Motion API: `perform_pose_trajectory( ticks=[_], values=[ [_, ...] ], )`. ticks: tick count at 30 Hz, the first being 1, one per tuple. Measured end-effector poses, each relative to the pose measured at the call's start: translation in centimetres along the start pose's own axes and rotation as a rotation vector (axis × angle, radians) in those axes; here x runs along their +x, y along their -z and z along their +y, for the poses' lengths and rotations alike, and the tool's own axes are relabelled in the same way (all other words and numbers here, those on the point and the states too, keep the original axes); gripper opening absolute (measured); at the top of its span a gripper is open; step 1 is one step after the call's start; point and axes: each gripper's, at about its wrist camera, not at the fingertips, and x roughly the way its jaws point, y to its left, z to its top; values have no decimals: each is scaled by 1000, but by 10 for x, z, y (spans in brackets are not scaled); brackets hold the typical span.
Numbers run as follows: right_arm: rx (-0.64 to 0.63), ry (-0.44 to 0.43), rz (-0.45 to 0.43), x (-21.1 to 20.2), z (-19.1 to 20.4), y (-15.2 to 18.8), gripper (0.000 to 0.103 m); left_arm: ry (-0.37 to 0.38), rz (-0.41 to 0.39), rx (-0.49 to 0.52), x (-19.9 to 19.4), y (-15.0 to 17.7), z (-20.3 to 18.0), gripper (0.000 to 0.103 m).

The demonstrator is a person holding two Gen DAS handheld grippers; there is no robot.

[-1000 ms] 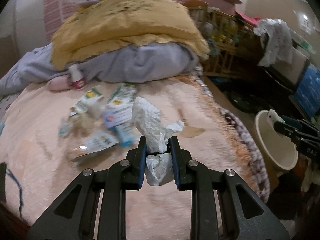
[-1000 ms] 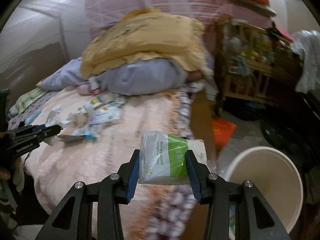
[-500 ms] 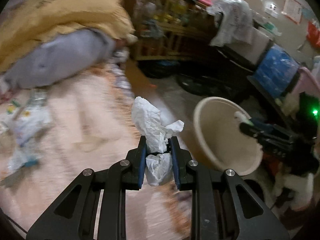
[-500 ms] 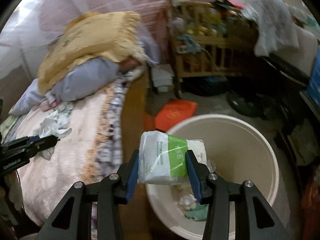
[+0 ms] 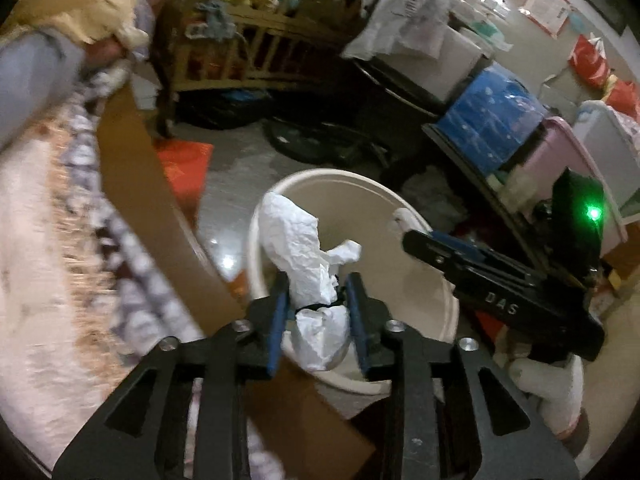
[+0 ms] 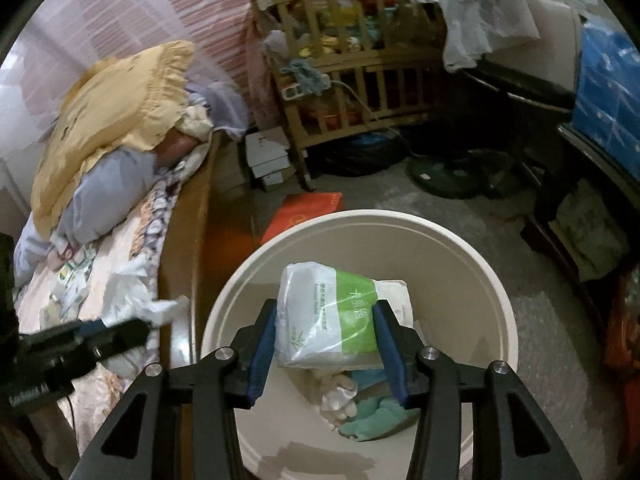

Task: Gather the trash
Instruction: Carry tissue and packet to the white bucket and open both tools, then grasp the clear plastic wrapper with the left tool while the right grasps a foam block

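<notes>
The left gripper (image 5: 318,312) has just been opening its jaws. The crumpled white tissue (image 5: 308,264) is between the blue pads; it touches the left pad (image 5: 276,332), and a small gap shows at the right one, so the grip looks released. The right gripper (image 6: 324,344) has also just opened a little. The green and white tissue pack (image 6: 328,320) sits between its pads, and I cannot tell if they press on it any more.

Both pieces of trash hang above the cream bin (image 6: 460,248), which stands on the floor just beside the wooden edge of the bed (image 6: 188,264). The pack is over the middle of the bin's mouth, above trash lying at the bottom. The tissue is nearer the rim on the bed's side.

To do the drop well, I think each hand should open fully while it is over the mouth. The left one should go a bit more toward the centre, because light paper can stick to a pad or drift outside the rim.

More wrappers (image 6: 76,280) lie on the bed's blanket, near its edge.
</notes>
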Motion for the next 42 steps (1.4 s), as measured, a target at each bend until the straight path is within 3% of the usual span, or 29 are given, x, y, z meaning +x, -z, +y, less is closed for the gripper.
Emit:
perform_pose_trajectory(
  ticks=[1,3,5,7,14,21,29,42],
  values=[
    [7,9,-4,1,-3,0,48,18,10,-4,5,0,-1,45],
    [7,20,-18,0,-3,-1,53,32,12,-5,9,1,-3,53],
    [13,21,-26,-1,-4,-1,69,24,12,2,8,3,-3,54],
    [14,9,-29,-2,-4,0,69,2,15,9,2,6,0,54],
    [-11,-68,-17,0,21,2,69,-227,-55,49,-45,18,22,54],
    [-106,-150,3,5,85,7,69,-396,-116,35,-100,40,61,54],
    [-229,-264,50,17,170,19,69,-513,-149,-34,-156,67,103,54],
    [-428,-453,129,50,321,32,69,-700,-208,-313,-274,121,232,55]
  ],
)
